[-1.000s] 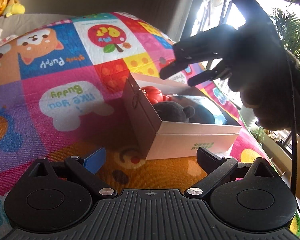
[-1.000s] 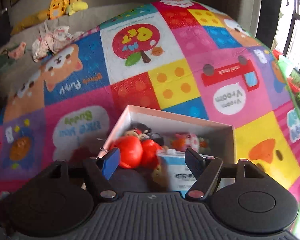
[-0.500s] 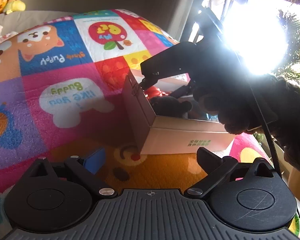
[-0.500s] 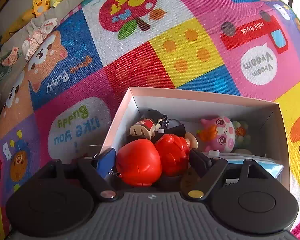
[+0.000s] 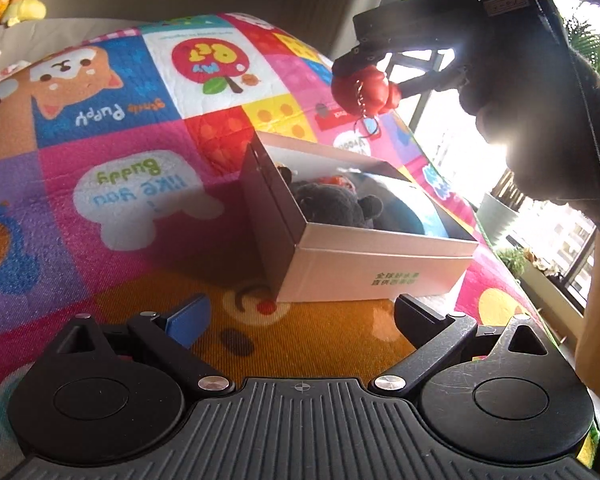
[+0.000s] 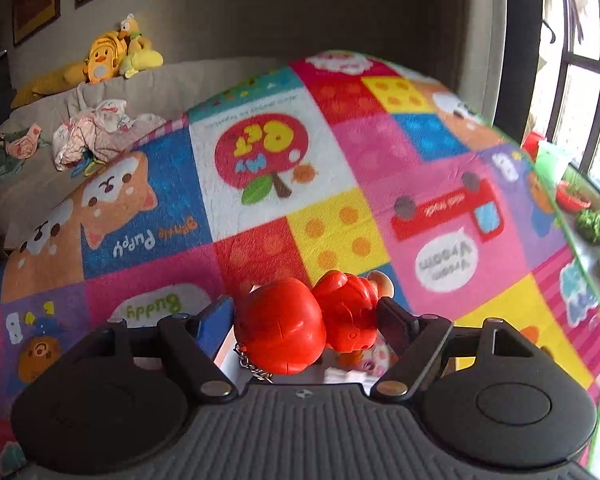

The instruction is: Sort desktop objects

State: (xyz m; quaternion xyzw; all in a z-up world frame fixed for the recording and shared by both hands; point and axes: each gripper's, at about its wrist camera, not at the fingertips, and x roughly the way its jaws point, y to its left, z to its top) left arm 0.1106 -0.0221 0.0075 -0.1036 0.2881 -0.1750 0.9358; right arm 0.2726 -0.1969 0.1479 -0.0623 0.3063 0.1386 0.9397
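- Step in hand: extraction. The right tool (image 6: 306,316) is clamped on a red toy figure (image 6: 300,330) — one pad on each side of it — and holds it in the air above the box (image 5: 380,276).
- A small key chain (image 5: 364,114) hangs free below the toy and could snag on the box rim if the toy is carried low.
- The left tool (image 5: 300,312) has its jaws apart with nothing between them; it hovers just in front of the near wall of the box.
- The box sits open on the mat (image 5: 140,240). A dark plush toy (image 5: 332,204) and some flatter items remain inside; the details of these are too dim to tell.
- Judgement: the task is only partly done, since the box still holds things to sort.
- Next move: carry the toy clear of the box, lower it to a free patch of the mat, and part the pads only once it rests there. The round head may roll, so set it down gently.
- Surface: no desk is in view — the work surface is a soft, brightly printed play mat with cartoon squares.
- Room: a grey sofa (image 6: 172,88) with yellow plush toys (image 6: 112,56) and crumpled clothes (image 6: 96,136) stands beyond the mat; a bright window (image 6: 580,80) with potted plants lies to the right.
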